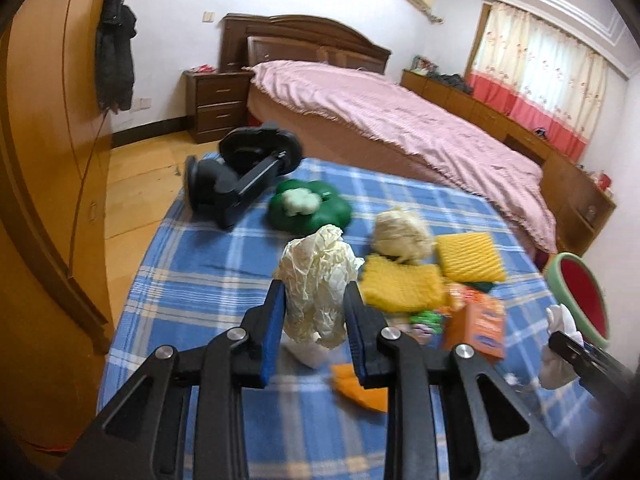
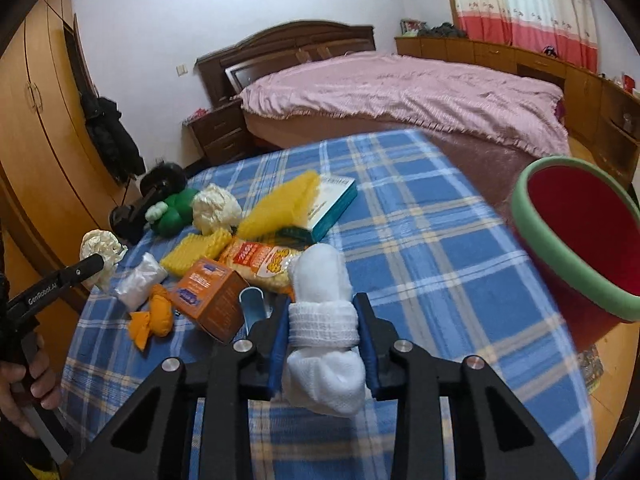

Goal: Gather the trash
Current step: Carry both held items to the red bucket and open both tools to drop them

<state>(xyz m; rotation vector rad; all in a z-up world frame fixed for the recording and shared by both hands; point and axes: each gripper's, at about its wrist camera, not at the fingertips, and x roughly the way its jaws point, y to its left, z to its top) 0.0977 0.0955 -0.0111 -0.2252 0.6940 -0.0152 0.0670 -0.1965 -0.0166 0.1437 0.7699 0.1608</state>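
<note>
Above the plaid cloth (image 2: 420, 240), our left gripper (image 1: 314, 304) clamps crumpled paper (image 1: 316, 276); our right gripper (image 2: 323, 320) grips a white gauze roll (image 2: 322, 320)

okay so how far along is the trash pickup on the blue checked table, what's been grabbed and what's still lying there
Done: nothing shows inside the red bin yet.

In hand: the left gripper is shut on a crumpled cream paper wad; the right gripper is shut on a white gauze roll.

Left on the checked cloth: the orange box, snack bag, yellow foam nets, an orange wad, a teal box.
</note>
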